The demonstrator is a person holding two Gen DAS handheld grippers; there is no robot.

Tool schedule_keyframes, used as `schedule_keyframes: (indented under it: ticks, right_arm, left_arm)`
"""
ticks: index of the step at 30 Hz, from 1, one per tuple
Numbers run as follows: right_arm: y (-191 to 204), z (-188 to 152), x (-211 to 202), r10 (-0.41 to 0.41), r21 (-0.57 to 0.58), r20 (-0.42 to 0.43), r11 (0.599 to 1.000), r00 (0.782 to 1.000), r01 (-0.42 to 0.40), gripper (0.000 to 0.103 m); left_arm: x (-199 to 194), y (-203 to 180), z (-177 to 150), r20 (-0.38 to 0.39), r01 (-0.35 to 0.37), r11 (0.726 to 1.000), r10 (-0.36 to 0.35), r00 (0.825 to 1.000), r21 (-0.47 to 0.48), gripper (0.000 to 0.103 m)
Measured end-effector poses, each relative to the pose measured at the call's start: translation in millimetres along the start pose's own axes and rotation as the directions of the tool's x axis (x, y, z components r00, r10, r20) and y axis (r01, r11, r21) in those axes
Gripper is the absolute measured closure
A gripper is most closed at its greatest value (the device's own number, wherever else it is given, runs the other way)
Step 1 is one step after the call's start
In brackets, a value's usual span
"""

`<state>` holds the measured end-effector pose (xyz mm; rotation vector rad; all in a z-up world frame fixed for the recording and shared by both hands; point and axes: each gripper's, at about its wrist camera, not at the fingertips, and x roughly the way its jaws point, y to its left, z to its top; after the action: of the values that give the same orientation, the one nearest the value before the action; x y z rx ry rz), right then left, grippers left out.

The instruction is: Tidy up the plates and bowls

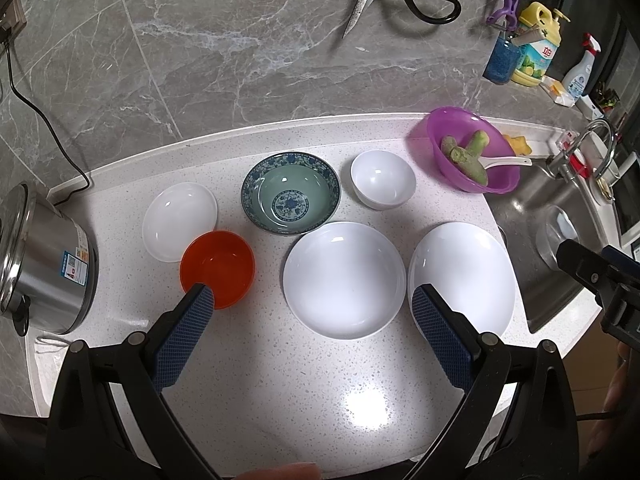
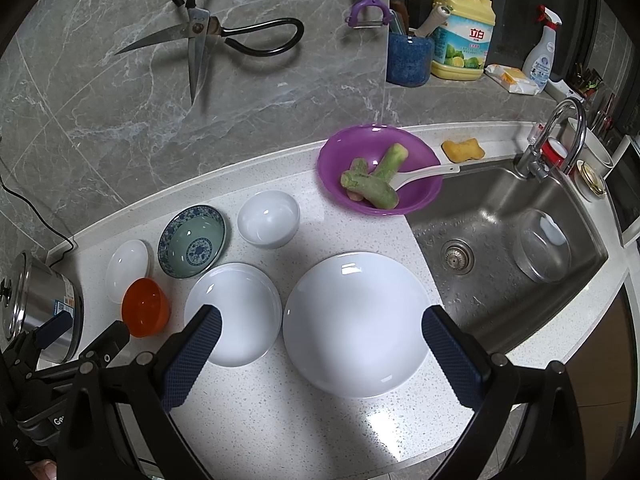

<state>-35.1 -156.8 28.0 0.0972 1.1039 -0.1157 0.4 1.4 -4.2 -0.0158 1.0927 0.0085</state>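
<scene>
Claws, left [image 1: 312, 312] and right [image 2: 322, 328], gape empty; we risk the glossy round white plate [image 2: 356, 322] slipping off the counter's [image 2: 280, 420] near edge.

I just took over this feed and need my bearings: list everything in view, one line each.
White plates: 2, white, counter front.
Small white dish: 1, white, left.
Orange bowl: 1, orange, front left.
Patterned bowl: 1, blue-green, centre back.
White bowl: 1, white, beside it.
Purple bowl: 1, purple, holds vegetable stalks and a white spoon.
Rice cooker: 1, steel, far left.
Glass bowl: 1, clear, in sink.
Scissors: 1, black-handled, on wall.
Left hand-held gripper: 1, open.
Right hand-held gripper: 1, open.
</scene>
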Motion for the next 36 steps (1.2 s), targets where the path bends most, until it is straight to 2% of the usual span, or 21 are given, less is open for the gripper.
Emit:
schedule_keyframes:
  ticks: [36]
  right_arm:
    - [2.0,-1.3,1.6,-0.004,-0.001,-0.005,1.000,1.000,0.004,0.001]
  left_arm:
    - [3.8,2.8,-0.9,-0.004,-0.001,1.000,0.001,1.000,-0.003,0.002]
